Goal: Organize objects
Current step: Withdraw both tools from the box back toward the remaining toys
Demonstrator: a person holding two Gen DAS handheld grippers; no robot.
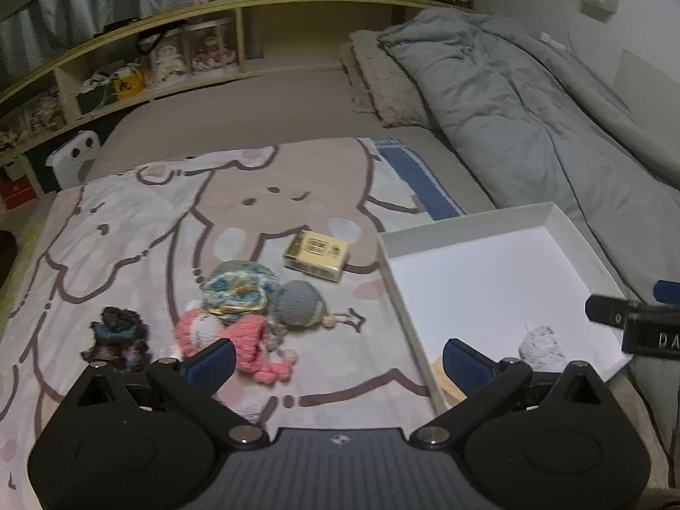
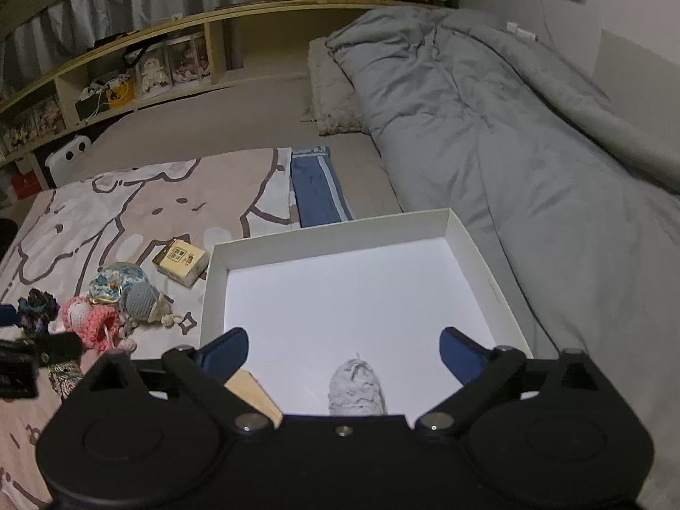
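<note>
A white shallow box (image 2: 480,263) lies on the bed, also in the left wrist view (image 1: 586,246). In it sit a whitish knitted piece (image 2: 356,386) and a tan wooden block (image 2: 250,391). My right gripper (image 2: 343,350) is open and empty above the box's near end. My left gripper (image 1: 338,361) is open and empty above the printed blanket (image 1: 127,221). Ahead of it lie a pink crochet piece (image 1: 250,340), a dark crochet piece (image 1: 119,335), a blue-patterned pouch (image 1: 238,289), a grey knitted ball (image 1: 299,301) and a yellow card box (image 1: 316,255).
A grey duvet (image 2: 510,127) runs along the right side by the wall. A fuzzy pillow (image 2: 331,89) lies at the bed's far end. A wooden shelf (image 1: 170,55) with dolls and clutter lines the far side. A folded blue cloth (image 2: 316,187) lies behind the box.
</note>
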